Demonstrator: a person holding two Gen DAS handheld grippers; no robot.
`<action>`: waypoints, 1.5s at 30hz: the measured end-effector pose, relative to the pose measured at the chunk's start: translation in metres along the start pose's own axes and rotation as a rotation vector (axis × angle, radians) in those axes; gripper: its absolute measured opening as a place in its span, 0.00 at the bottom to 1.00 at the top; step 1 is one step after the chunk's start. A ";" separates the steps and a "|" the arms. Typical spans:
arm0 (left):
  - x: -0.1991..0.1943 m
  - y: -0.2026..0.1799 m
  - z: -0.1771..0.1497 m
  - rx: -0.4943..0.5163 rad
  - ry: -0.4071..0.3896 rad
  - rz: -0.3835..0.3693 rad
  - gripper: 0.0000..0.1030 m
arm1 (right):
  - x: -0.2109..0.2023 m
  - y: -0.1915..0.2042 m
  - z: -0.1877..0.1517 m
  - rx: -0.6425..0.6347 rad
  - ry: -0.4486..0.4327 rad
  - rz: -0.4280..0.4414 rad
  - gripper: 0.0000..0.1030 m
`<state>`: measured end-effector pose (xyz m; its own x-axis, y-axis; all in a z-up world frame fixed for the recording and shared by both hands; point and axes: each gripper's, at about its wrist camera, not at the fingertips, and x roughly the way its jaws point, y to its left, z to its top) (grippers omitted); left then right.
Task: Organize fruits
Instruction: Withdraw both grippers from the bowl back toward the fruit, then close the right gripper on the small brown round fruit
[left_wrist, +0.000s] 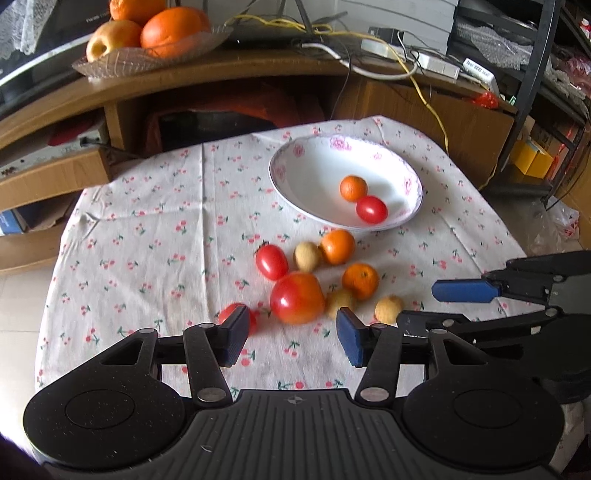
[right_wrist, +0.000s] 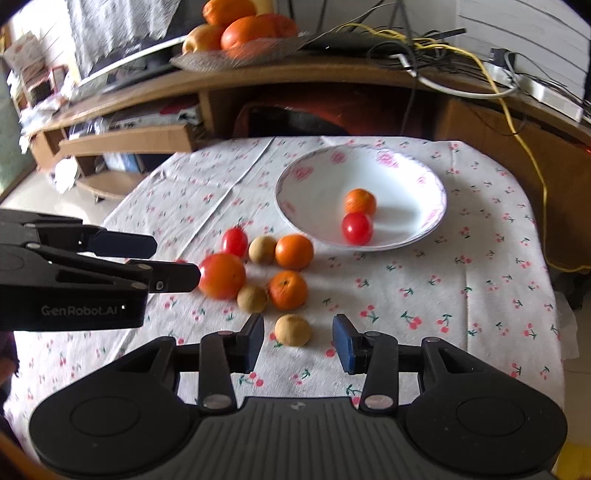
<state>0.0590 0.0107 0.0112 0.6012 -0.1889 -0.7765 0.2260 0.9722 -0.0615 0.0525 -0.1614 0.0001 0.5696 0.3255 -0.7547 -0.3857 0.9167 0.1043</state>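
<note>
Left gripper (left_wrist: 291, 334): nearest the left wrist camera; blue-padded fingers (left_wrist: 349, 341) spread apart, nothing between them, poised over the near fruit.
Right gripper (right_wrist: 298, 341): fingers apart, released; a tan round fruit (right_wrist: 292, 329) lies on the cloth in line with the gap, pads not touching it.
Tabletop (left_wrist: 140, 206): covered by a white cloth with a red cherry print.
White bowl (left_wrist: 314, 173): pink flower rim, at the far right of the cloth; holds one small orange (left_wrist: 353, 188) touching one cherry tomato (left_wrist: 371, 209).
Loose fruit, cluster near the bowl: large red tomato (left_wrist: 296, 297); cherry tomato beside it (left_wrist: 271, 261); two small oranges (left_wrist: 337, 246) (left_wrist: 360, 280); tan round fruits among them (left_wrist: 306, 256) (left_wrist: 340, 301).
Partly hidden: a red fruit (left_wrist: 253, 317) behind the left gripper's left finger.
Glass dish (left_wrist: 122, 64): on the wooden shelf behind the tabletop, piled with large oranges and an apple.
Shelf, right part: cables and a white power strip (left_wrist: 439, 66).
</note>
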 end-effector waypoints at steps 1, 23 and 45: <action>0.001 0.000 -0.001 0.003 0.003 -0.002 0.59 | 0.002 0.001 -0.001 -0.004 0.005 0.002 0.40; 0.037 0.027 -0.003 -0.024 0.038 0.042 0.70 | 0.040 0.001 -0.002 -0.025 0.076 0.027 0.40; 0.046 0.032 -0.007 -0.006 0.077 0.064 0.43 | 0.044 -0.004 0.002 0.001 0.066 0.023 0.27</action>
<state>0.0883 0.0345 -0.0307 0.5534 -0.1152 -0.8249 0.1839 0.9828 -0.0139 0.0804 -0.1509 -0.0324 0.5116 0.3303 -0.7932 -0.3969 0.9096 0.1227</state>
